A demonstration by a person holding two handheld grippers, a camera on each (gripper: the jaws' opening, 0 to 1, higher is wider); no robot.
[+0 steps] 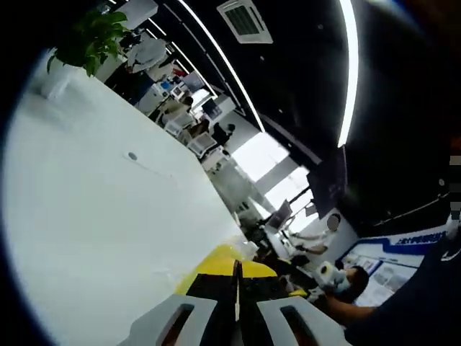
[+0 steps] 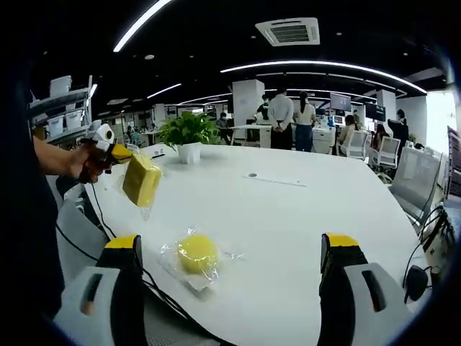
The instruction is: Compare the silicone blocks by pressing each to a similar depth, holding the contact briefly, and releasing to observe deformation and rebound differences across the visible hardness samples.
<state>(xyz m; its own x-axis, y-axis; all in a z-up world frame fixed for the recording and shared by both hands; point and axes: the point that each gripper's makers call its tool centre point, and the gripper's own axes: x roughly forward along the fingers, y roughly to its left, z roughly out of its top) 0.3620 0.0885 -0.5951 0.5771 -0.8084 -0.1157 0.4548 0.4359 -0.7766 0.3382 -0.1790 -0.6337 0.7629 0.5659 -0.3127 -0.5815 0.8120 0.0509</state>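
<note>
Nearest the lens in the right gripper view: right gripper (image 2: 229, 268), jaws spread wide, yellow-tipped black fingers (image 2: 128, 252) holding nothing. Between those jaws, flat on the white table (image 2: 302, 216), a round yellow silicone block (image 2: 197, 254) in a clear wrapper (domed, no long axis to speak of). Beyond the round block and to its left, clear of the tabletop, a rectangular yellow silicone block (image 2: 142, 179), gripped at its upper left corner by the left gripper (image 2: 121, 154); long axis hanging downward with a slight tilt, broad face turned toward the camera, a scrap of clear film dangling below it. Behind the round block, further across the table, a potted plant (image 2: 188, 135) in a white pot. Beyond the plant, people standing among desks.

In the left gripper view: jaws closed to a narrow slit, clamped on the rectangular block, seen as a yellow patch (image 1: 220, 261) just past the fingertips. Table tilted steeply across this view, plant (image 1: 90, 40) at its far end. A person's hand (image 1: 338, 282) off to the right of the block.
</note>
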